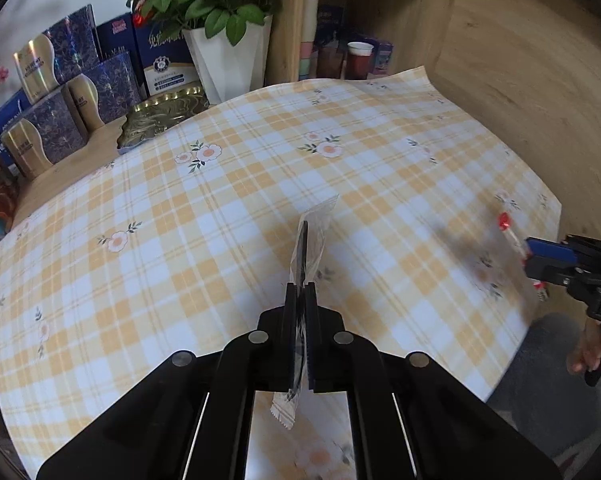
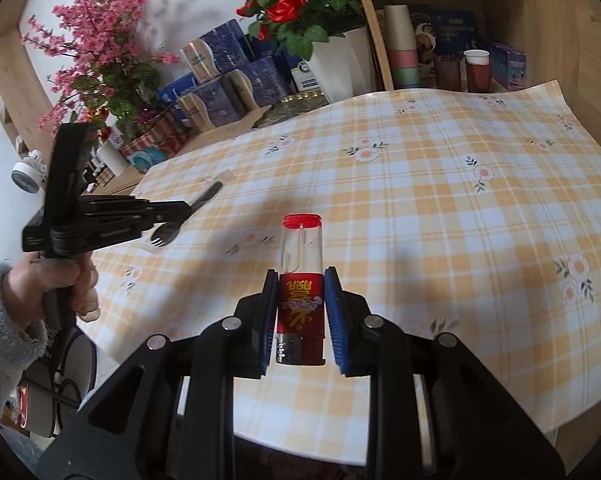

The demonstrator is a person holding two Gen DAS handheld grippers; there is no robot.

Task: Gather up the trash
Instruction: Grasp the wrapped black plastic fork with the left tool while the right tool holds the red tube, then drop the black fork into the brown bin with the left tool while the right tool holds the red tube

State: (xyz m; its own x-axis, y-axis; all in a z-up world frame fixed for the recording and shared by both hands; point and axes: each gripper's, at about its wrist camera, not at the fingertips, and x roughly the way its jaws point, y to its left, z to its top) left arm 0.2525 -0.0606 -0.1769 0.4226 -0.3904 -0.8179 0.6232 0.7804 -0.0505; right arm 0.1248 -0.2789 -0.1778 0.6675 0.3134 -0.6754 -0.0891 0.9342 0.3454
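My left gripper (image 1: 300, 286) is shut on a clear plastic wrapper (image 1: 314, 232) with a black plastic fork inside, held edge-on above the yellow checked tablecloth (image 1: 204, 208). In the right wrist view that same left gripper (image 2: 186, 205) shows at the left, and the wrapped fork (image 2: 211, 191) sticks out both sides of it. My right gripper (image 2: 300, 274) is shut on a red lighter (image 2: 300, 240) with a clear body and red cap, lifted off the cloth. From the left wrist view, the right gripper (image 1: 528, 254) and the blurred lighter (image 1: 503, 222) sit at the right edge.
A white vase of red roses (image 1: 228, 56), blue and gold gift boxes (image 1: 72, 80) and a gold tin (image 1: 160, 116) line the back of the table. Paper cups (image 2: 476, 68) stand on a wooden shelf. Pink blossoms (image 2: 96, 44) are far left. A hand in a grey sleeve (image 2: 60, 280) holds the left gripper.
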